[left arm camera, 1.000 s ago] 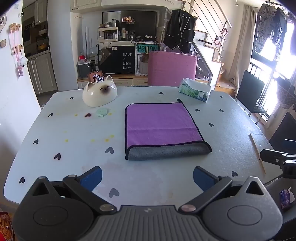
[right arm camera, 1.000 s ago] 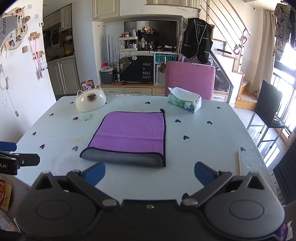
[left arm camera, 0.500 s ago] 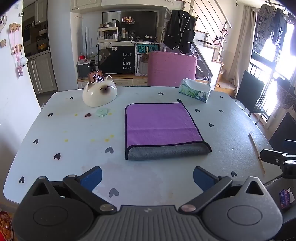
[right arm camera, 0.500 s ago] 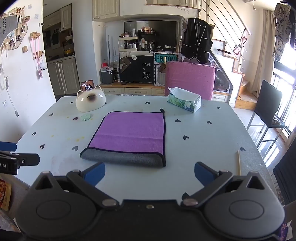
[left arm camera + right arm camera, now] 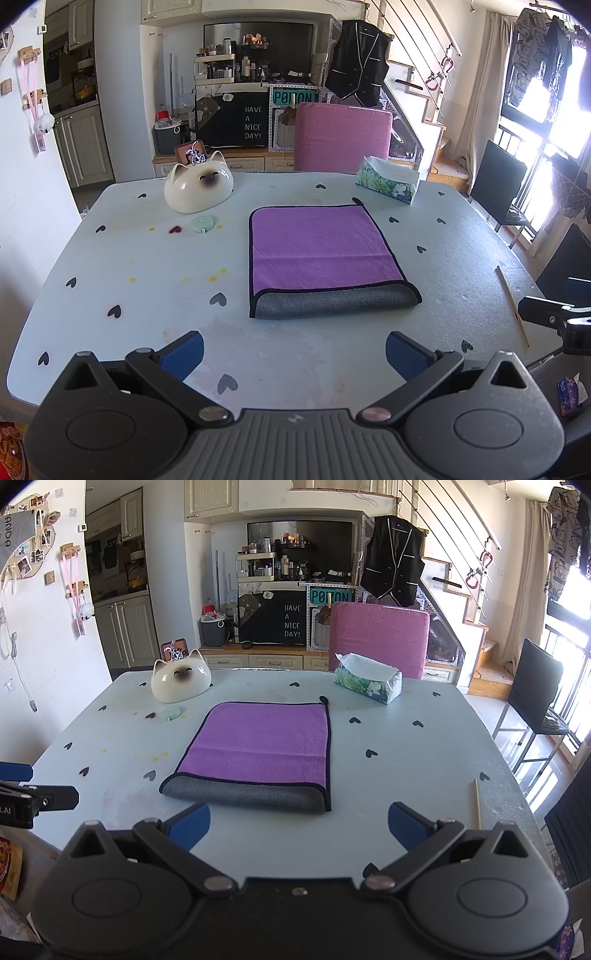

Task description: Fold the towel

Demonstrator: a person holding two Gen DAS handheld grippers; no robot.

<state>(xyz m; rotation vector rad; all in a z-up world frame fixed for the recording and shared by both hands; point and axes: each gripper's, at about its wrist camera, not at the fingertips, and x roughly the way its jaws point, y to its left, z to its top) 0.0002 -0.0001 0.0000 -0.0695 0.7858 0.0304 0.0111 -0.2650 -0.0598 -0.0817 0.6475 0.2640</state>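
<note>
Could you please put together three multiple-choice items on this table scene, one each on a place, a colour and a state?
1. Where does the tissue box stand relative to the towel?
A. on top of it
B. beyond its far right corner
C. at the near left table edge

2. What colour is the towel's upper face?
A. purple
B. yellow
C. white

3. How are the left tongs and right tongs set?
A. both shut on the towel
B. one open, one shut
C. both open, holding nothing

Answers:
1. B, as the box sits apart from the towel, past its far right corner, in front of the pink chair.
2. A, since the top layer is purple with a grey underside showing along the near fold.
3. C, because each pair of blue pads stands wide apart over bare table, short of the towel.
</note>
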